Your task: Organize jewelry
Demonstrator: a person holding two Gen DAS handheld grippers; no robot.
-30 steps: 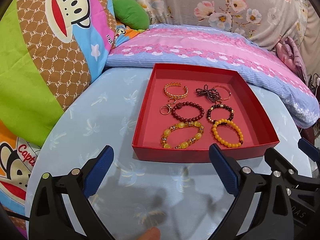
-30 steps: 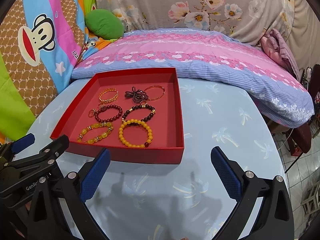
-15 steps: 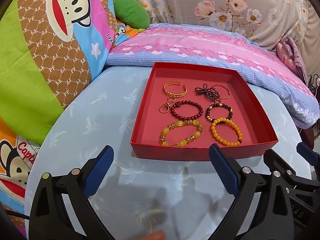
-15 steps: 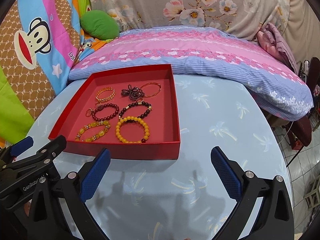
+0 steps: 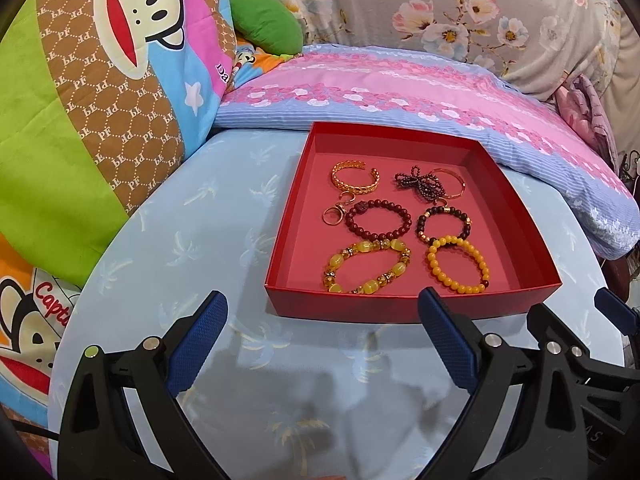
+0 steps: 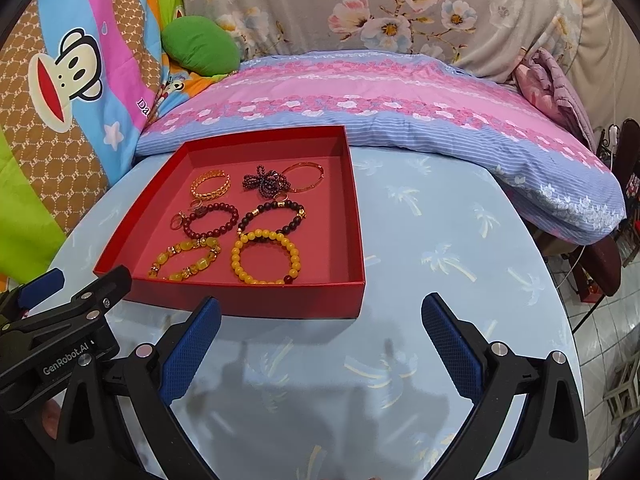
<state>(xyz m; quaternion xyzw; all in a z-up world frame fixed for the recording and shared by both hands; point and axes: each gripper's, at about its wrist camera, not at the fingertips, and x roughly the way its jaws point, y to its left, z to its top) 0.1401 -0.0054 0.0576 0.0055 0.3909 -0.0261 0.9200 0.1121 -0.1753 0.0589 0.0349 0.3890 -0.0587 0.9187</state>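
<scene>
Red card tray (image 5: 404,309) sits on the table (image 5: 192,240) just ahead of you, holding bead bracelets, two gold bangles (image 5: 355,177) and a ring (image 5: 333,216) laid apart in loose rows. Both the left gripper (image 5: 322,330) and the right gripper (image 6: 320,332) hang short of it with fingers spread wide and nothing held. Beads will likely be light, limp and prone to roll, so pinch the orange bracelet (image 5: 458,265) across one strand at its near side.
</scene>
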